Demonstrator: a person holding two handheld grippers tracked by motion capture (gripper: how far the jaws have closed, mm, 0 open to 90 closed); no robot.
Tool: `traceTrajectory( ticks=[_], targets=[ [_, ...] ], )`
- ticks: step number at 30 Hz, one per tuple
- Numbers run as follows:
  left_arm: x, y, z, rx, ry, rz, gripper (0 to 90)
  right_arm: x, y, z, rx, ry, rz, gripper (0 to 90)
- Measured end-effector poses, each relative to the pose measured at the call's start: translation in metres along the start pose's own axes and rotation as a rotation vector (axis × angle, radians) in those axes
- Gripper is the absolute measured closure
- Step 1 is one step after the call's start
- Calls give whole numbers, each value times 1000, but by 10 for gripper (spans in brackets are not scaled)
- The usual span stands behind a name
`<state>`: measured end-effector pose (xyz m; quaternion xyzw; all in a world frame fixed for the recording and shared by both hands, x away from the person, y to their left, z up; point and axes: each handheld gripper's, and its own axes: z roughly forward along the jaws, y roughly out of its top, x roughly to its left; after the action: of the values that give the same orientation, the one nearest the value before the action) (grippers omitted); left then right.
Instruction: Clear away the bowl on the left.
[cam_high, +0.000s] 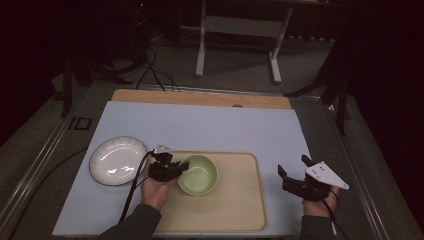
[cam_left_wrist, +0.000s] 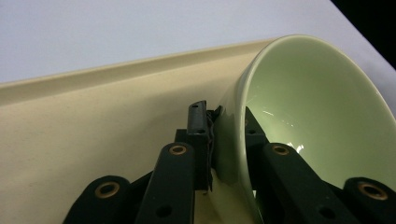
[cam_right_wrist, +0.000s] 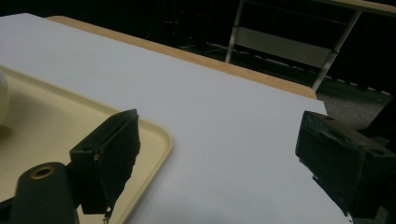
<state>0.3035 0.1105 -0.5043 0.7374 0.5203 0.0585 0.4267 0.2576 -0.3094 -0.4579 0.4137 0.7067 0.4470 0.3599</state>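
Left gripper (cam_left_wrist: 229, 140) clenched on the near-left rim of the pale green bowl (cam_high: 199, 174), one jaw inside, one outside (wall pinched between the pads), bowl sitting on the beige tray (cam_high: 240, 200). Right gripper (cam_high: 296, 172) spread wide, holding nothing, over the white tabletop (cam_right_wrist: 224, 121) just right of the tray. White plate (cam_high: 118, 160) left of the tray.

Pale green bowl (cam_high: 198, 174), empty, upright on beige tray (cam_high: 240, 200), left part.

White plate (cam_high: 118, 160) on table w/ metal frame (cam_high: 239, 30) behind
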Motion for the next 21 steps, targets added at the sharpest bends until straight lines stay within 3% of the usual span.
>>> traceTrajectory(
  ticks=[13,21],
  targets=[
    [-7,-7,13,29,-46,-15,810,0,0,0,-3,0,2,134],
    [-11,-10,17,61,-49,-14,811,0,0,0,-2,-1,2,134]
  ],
)
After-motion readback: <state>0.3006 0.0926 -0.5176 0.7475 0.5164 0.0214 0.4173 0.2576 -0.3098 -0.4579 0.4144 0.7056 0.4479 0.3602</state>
